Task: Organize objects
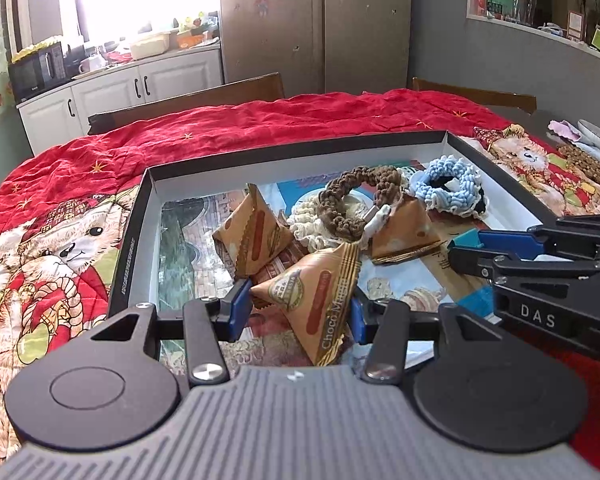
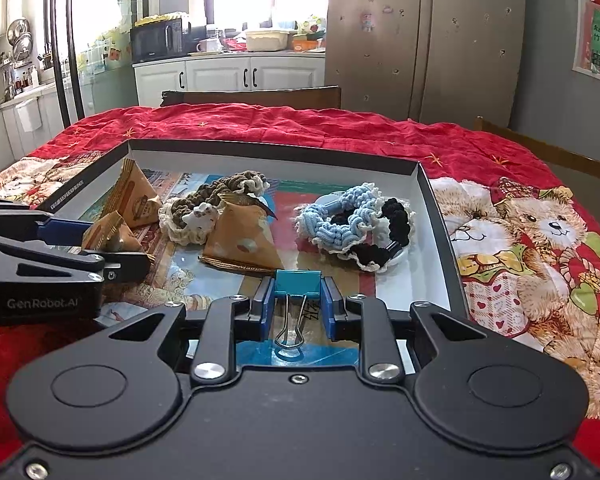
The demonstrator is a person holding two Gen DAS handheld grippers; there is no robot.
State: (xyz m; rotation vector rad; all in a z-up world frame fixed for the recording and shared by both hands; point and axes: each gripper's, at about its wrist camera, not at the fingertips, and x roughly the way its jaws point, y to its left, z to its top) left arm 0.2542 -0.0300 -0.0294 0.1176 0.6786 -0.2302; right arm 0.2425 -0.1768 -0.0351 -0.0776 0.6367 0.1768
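A: What writing could you read?

B: "Choco Muffin", partly, on the tan triangular snack packet (image 1: 314, 300) that the left claw (image 1: 296, 312) had clamped between its blue pads. "DAS" and "GenRobot.AI" were on the claw bodies.

A: And the right claw (image 2: 298, 306)?

B: Nearly closed, pinching a teal binder clip (image 2: 298, 282) with wire handles. Both were over the shallow black-rimmed box (image 1: 300, 148) on the red teddy-bear cloth (image 1: 240, 124) covering the surface. Two more packets and brown, blue and black crocheted hair ties (image 2: 352, 220) lay inside it.
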